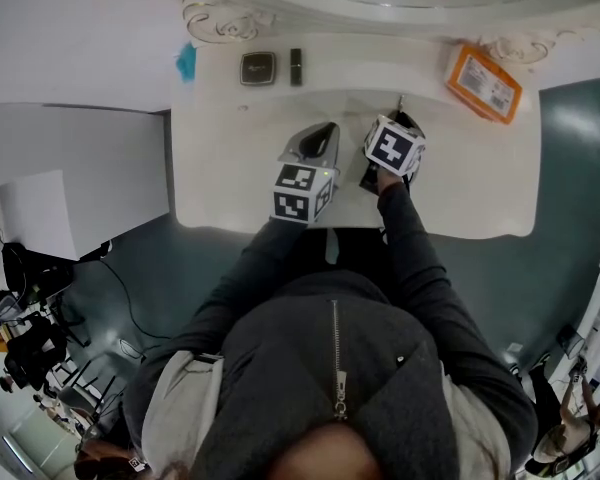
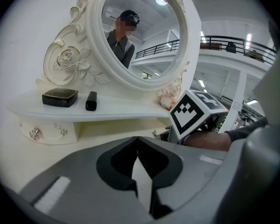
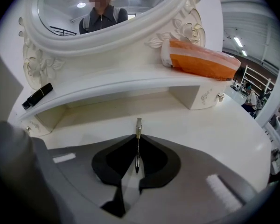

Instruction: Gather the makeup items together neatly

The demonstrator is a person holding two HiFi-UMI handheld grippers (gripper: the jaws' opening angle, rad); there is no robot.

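The white vanity surface point(image 1: 230, 173) carries an oval mirror point(image 2: 140, 31) and a raised shelf point(image 1: 380, 60). Over the surface, the left gripper point(image 2: 138, 141) has its fingers fully closed on nothing. The right gripper point(image 3: 137, 139) has its fingers pinched on a thin metal stick point(image 3: 138, 127). On the shelf an orange packet point(image 1: 483, 83) lies at one end. A black compact point(image 1: 257, 68) and, just beside it, a black tube point(image 1: 296, 66) lie toward the other end.

Head view looks steeply down at the worktop point(image 1: 240, 168); both low gripper views face the 12 o'clock mirror point(image 2: 144, 31), sharing the lipstick tube point(image 2: 91, 101).
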